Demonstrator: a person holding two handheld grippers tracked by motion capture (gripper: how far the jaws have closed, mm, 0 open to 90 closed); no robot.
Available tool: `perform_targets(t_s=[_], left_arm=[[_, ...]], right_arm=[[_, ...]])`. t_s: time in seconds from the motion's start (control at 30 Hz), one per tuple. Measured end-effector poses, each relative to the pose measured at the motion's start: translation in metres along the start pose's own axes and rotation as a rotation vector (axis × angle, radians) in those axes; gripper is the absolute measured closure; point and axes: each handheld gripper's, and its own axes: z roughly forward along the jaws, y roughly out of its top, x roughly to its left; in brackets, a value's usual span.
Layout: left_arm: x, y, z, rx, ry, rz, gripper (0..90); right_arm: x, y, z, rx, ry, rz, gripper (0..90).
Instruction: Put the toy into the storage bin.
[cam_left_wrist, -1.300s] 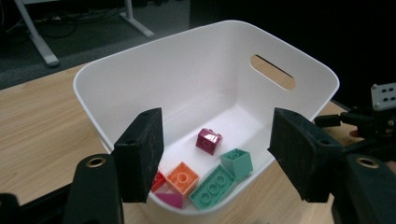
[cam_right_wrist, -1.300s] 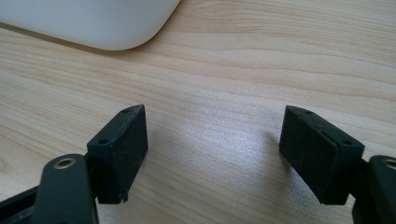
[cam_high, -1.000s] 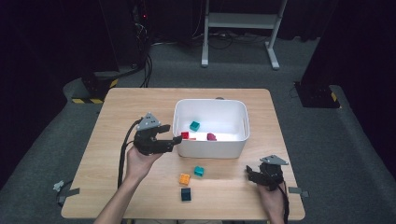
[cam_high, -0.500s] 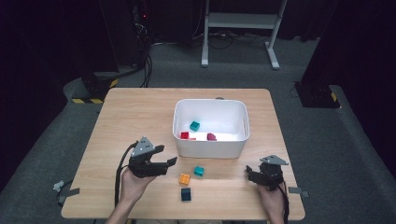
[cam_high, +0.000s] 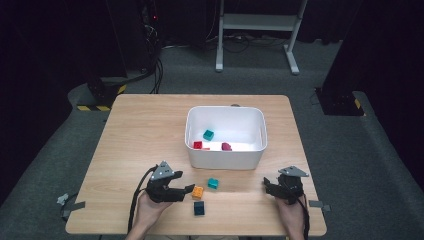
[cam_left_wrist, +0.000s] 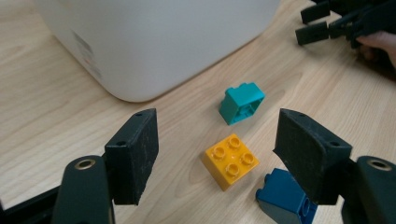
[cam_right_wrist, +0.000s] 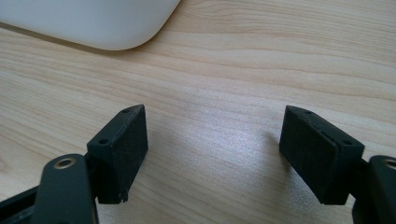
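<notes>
Left gripper (cam_high: 186, 190) low over the counter (cam_high: 130, 140), just in front of the white bin (cam_high: 225, 159) on the person's side, fingers (cam_left_wrist: 133, 154) spread wide after opening a little further, nothing pinched. Between those fingers, in the left gripper view, an orange brick (cam_left_wrist: 230, 160) lying studs up on the wood, clear of both pads. Same orange brick (cam_high: 198, 192) in the high view just off the fingertips, near the bin's front wall. Teal brick (cam_left_wrist: 241, 102) beyond the orange one, nearer the bin, tipped so its hollow underside faces the camera; also seen from above (cam_high: 213, 183) close to the bin's front wall. Dark blue brick (cam_left_wrist: 285, 198) beside the orange one on the side away from the bin, partly behind the right-hand finger; from above (cam_high: 199, 208) the farthest of the three from the bin.

Inside the bin: a teal brick (cam_high: 208, 134) toward the middle, a red brick (cam_high: 198, 145) and a dark red brick (cam_high: 226, 146) against the front wall.

Right gripper (cam_high: 267, 184) resting low near the bin's front right corner, well apart from the three loose bricks. Fingers (cam_right_wrist: 119, 149) wide apart there too, bare wood between them, a rounded corner of the bin (cam_right_wrist: 107, 23) at the upper left of the right gripper view.
</notes>
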Motion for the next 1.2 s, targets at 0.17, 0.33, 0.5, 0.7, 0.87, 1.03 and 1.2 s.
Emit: perform_targets(t_s=[0.17, 0.33, 0.5, 0.7, 0.87, 1.03, 1.2], left_arm=[[-0.002, -0.005, 0.012, 0.025, -0.01, 0.004, 30.6], [-0.004, -0.01, 0.023, 0.049, -0.01, 0.011, 30.9], [-0.006, -0.014, 0.033, 0.074, -0.025, 0.025, 31.1], [-0.005, -0.016, 0.041, 0.09, -0.024, 0.02, 31.6], [-0.006, -0.018, 0.047, 0.101, -0.012, 0.022, 32.3], [-0.006, -0.02, 0.052, 0.113, 0.007, 0.029, 34.4], [-0.005, -0.02, 0.052, 0.111, 0.021, 0.037, 38.8]], right_arm=[[0.0, 0.0, 0.0, 0.0, 0.0, -0.001, 23.4], [0.0, 0.0, 0.0, 0.0, 0.0, -0.002, 23.4], [0.0, 0.0, 0.0, 0.0, 0.0, 0.0, 23.4], [0.0, 0.0, 0.0, 0.0, 0.0, 0.0, 23.4], [0.0, 0.0, 0.0, 0.0, 0.0, 0.0, 23.4], [0.0, 0.0, 0.0, 0.0, 0.0, 0.0, 23.4], [0.0, 0.0, 0.0, 0.0, 0.0, 0.0, 23.4]])
